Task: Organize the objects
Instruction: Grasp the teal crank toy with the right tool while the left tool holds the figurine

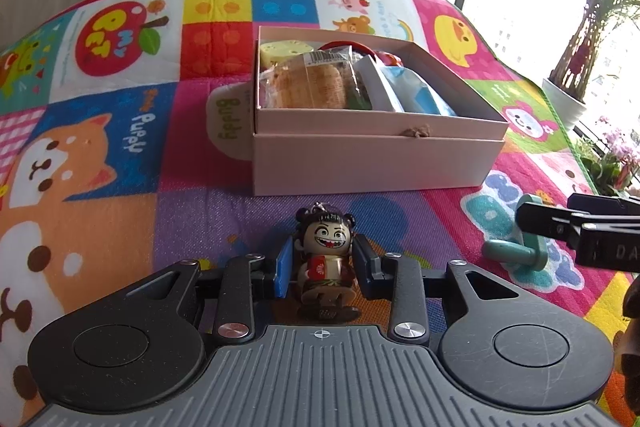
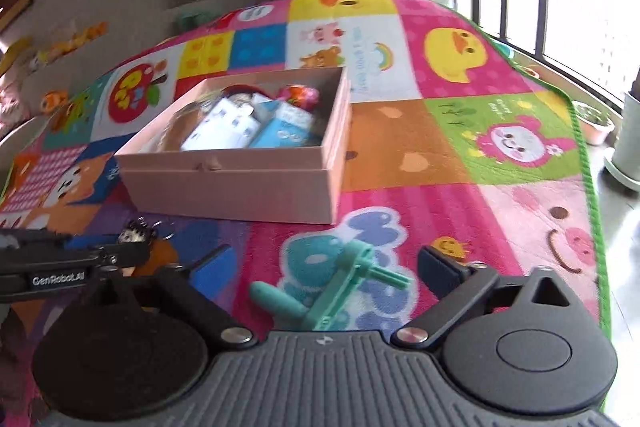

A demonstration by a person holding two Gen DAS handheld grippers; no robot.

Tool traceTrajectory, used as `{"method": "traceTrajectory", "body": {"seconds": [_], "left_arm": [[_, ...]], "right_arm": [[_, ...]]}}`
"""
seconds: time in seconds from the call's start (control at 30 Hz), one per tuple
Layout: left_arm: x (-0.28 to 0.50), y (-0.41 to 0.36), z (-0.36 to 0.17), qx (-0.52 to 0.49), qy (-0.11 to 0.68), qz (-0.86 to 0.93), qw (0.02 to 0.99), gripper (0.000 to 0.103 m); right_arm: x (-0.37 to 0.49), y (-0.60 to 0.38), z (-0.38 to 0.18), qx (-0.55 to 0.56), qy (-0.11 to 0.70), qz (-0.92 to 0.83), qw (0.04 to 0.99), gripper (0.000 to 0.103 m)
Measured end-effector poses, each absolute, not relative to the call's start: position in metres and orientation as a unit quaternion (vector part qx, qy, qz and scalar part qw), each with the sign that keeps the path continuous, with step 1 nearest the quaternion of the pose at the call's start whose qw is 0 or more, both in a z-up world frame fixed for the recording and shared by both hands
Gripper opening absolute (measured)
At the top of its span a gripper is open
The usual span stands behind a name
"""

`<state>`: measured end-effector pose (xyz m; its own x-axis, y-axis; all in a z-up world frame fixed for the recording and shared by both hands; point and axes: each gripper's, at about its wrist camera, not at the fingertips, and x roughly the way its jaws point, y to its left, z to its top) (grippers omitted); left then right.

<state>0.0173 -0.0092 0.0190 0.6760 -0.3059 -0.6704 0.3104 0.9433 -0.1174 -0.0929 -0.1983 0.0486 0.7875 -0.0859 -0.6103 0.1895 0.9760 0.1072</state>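
Observation:
A small grinning doll figurine [image 1: 326,259] with black hair buns and a key ring stands on the play mat between the blue pads of my left gripper [image 1: 323,269], which closes on its body. My right gripper [image 2: 326,267] is open, its fingers either side of a teal plastic hand crank [image 2: 340,287] lying on the mat; the crank also shows in the left wrist view [image 1: 516,247]. A pink open box [image 1: 360,163] holding snack packets and toys sits just beyond; it shows too in the right wrist view [image 2: 240,183].
A colourful cartoon play mat [image 1: 100,147] covers the surface. Potted plants [image 1: 568,95] stand by the window at the right. The mat's green edge [image 2: 592,187] runs along the right, with bare floor and pots beyond. The left gripper's arm [image 2: 60,263] shows at the left.

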Motion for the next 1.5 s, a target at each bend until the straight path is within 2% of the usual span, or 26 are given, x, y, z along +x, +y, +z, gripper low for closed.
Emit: {"method": "traceTrajectory", "body": {"seconds": [0.07, 0.1, 0.17, 0.2, 0.3, 0.53, 0.57, 0.63, 0.73, 0.93, 1.27, 1.3, 1.37, 1.43, 1.5], "left_arm": [[0.017, -0.009, 0.019, 0.002, 0.365, -0.168, 0.916, 0.036], [0.017, -0.009, 0.018, 0.001, 0.364, -0.168, 0.916, 0.036], [0.017, -0.009, 0.018, 0.000, 0.365, -0.168, 0.916, 0.036], [0.017, -0.008, 0.018, -0.001, 0.365, -0.168, 0.916, 0.036], [0.017, -0.007, 0.018, -0.002, 0.365, -0.169, 0.916, 0.036], [0.018, -0.007, 0.017, -0.002, 0.372, -0.169, 0.913, 0.039], [0.019, -0.007, 0.015, 0.004, 0.380, -0.167, 0.910, 0.038], [0.015, -0.012, 0.015, 0.030, 0.371, -0.168, 0.913, 0.037], [0.013, -0.014, 0.015, 0.040, 0.370, -0.164, 0.913, 0.037], [0.015, -0.009, 0.014, 0.019, 0.374, -0.163, 0.913, 0.037], [0.010, -0.012, 0.012, 0.032, 0.361, -0.162, 0.918, 0.037], [0.011, -0.011, 0.012, 0.030, 0.361, -0.163, 0.918, 0.037], [0.011, -0.011, 0.013, 0.028, 0.362, -0.163, 0.917, 0.037], [0.011, -0.011, 0.013, 0.028, 0.363, -0.163, 0.917, 0.037], [0.011, -0.011, 0.013, 0.028, 0.363, -0.162, 0.917, 0.037]], "right_arm": [[-0.094, -0.207, 0.047, 0.097, 0.322, -0.092, 0.937, 0.085], [-0.093, -0.211, 0.045, 0.104, 0.324, -0.099, 0.935, 0.079], [-0.089, -0.217, 0.038, 0.115, 0.339, -0.102, 0.928, 0.066], [-0.085, -0.219, 0.035, 0.121, 0.349, -0.097, 0.924, 0.055], [-0.075, -0.212, 0.030, 0.107, 0.351, -0.079, 0.927, 0.049], [-0.071, -0.163, 0.033, 0.025, 0.357, 0.060, 0.932, 0.049], [-0.074, -0.157, 0.034, 0.009, 0.357, 0.067, 0.932, 0.051], [-0.082, -0.150, 0.034, -0.014, 0.362, 0.069, 0.929, 0.064], [-0.096, -0.152, 0.036, -0.030, 0.366, 0.066, 0.928, 0.073], [-0.112, -0.169, 0.038, -0.086, 0.358, 0.004, 0.930, 0.074], [-0.102, -0.182, 0.040, 0.002, 0.354, 0.007, 0.935, 0.074], [-0.099, -0.182, 0.037, 0.009, 0.355, 0.001, 0.935, 0.072], [-0.093, -0.184, 0.033, 0.021, 0.363, -0.006, 0.932, 0.056], [-0.091, -0.182, 0.032, 0.020, 0.367, -0.002, 0.930, 0.045], [-0.094, -0.178, 0.035, 0.014, 0.366, 0.011, 0.930, 0.043]]}}
